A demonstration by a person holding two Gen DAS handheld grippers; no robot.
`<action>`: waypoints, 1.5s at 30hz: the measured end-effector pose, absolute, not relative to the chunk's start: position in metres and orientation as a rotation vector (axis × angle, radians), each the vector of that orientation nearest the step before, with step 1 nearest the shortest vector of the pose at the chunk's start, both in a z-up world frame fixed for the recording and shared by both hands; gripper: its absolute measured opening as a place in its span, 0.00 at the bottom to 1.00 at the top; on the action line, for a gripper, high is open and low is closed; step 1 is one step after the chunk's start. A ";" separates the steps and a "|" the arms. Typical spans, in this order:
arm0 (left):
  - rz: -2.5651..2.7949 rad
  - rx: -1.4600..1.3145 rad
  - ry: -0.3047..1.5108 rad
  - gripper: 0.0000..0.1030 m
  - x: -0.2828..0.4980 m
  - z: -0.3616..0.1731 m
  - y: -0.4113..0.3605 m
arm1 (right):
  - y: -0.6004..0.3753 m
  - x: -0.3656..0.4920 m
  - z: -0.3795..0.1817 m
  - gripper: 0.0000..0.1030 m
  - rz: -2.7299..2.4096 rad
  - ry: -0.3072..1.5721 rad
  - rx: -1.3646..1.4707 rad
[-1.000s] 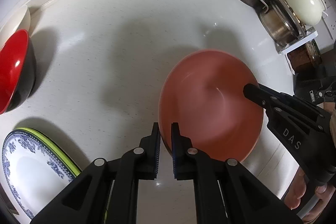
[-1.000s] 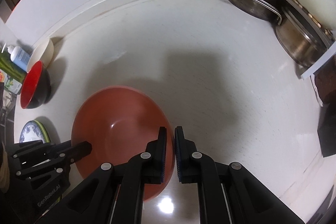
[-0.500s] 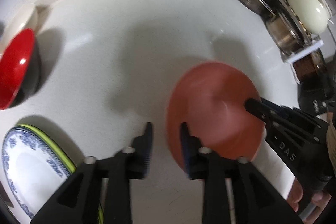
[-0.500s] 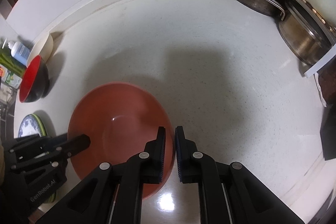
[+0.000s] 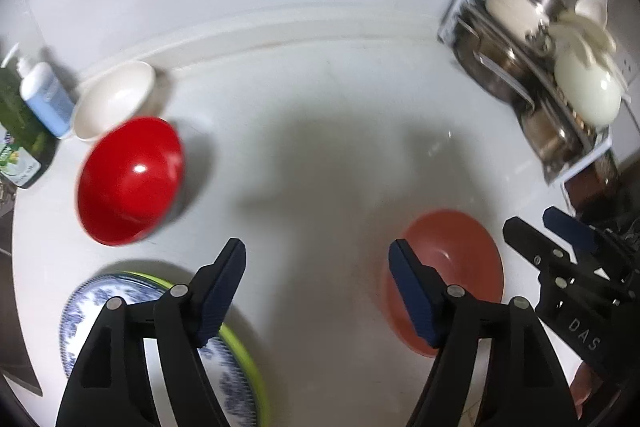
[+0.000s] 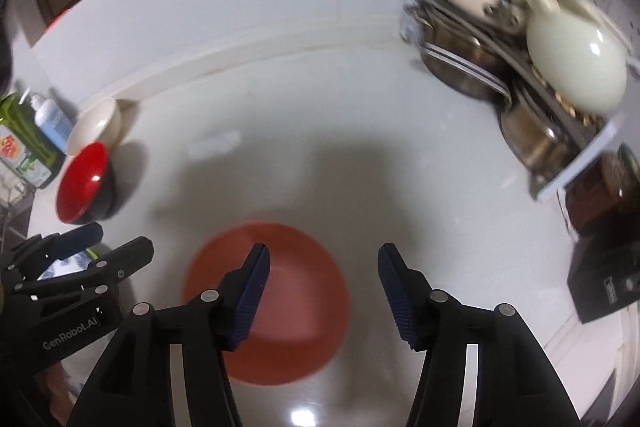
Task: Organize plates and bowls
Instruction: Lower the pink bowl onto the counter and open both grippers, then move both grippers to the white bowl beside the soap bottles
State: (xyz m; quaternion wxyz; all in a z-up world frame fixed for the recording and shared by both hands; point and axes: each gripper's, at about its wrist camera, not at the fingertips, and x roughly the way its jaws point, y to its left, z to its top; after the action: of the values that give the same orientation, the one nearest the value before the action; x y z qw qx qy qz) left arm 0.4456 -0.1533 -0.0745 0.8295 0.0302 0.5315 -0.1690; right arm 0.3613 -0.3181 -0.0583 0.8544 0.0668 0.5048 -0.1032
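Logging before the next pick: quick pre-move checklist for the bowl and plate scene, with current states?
1. Terracotta bowl released, resting on counter: ok.
2. Left gripper empty, fingers opening: ok.
3. Right gripper empty, fingers opening: ok; its left finger still hangs over the bowl in the right wrist view.
4. Red bowl upright, apart from terracotta bowl: ok.
5. White bowl free of the red bowl: cannot tell, rims look very close.
6. Blue patterned plate stacked on green-rimmed plate: ok; partly hidden behind the left gripper.
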 end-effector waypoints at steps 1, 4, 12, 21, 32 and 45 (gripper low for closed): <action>-0.353 0.061 1.120 0.74 0.448 -0.070 -0.147 | -0.316 0.365 -0.054 0.56 -0.202 1.053 0.140; -0.323 0.048 1.095 0.75 0.453 -0.060 -0.130 | -0.301 0.376 -0.045 0.56 -0.166 1.034 0.141; -0.211 0.029 1.040 0.81 0.478 -0.041 -0.064 | -0.244 0.413 -0.026 0.63 -0.089 0.984 0.109; -0.109 0.083 1.027 0.82 0.510 -0.037 -0.006 | -0.187 0.466 -0.025 0.64 0.014 0.992 0.087; -0.056 0.050 1.040 0.82 0.560 -0.042 0.044 | -0.130 0.519 -0.034 0.64 0.090 1.014 0.062; -0.034 0.036 1.126 0.70 0.628 -0.081 0.064 | -0.097 0.597 -0.070 0.64 0.130 1.099 0.072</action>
State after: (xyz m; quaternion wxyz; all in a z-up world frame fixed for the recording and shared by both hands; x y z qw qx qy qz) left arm 0.6281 0.0638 -0.0810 0.8453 0.0171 0.5338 -0.0159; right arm 0.5973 -0.0974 -0.0700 0.8501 0.0343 0.5219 0.0618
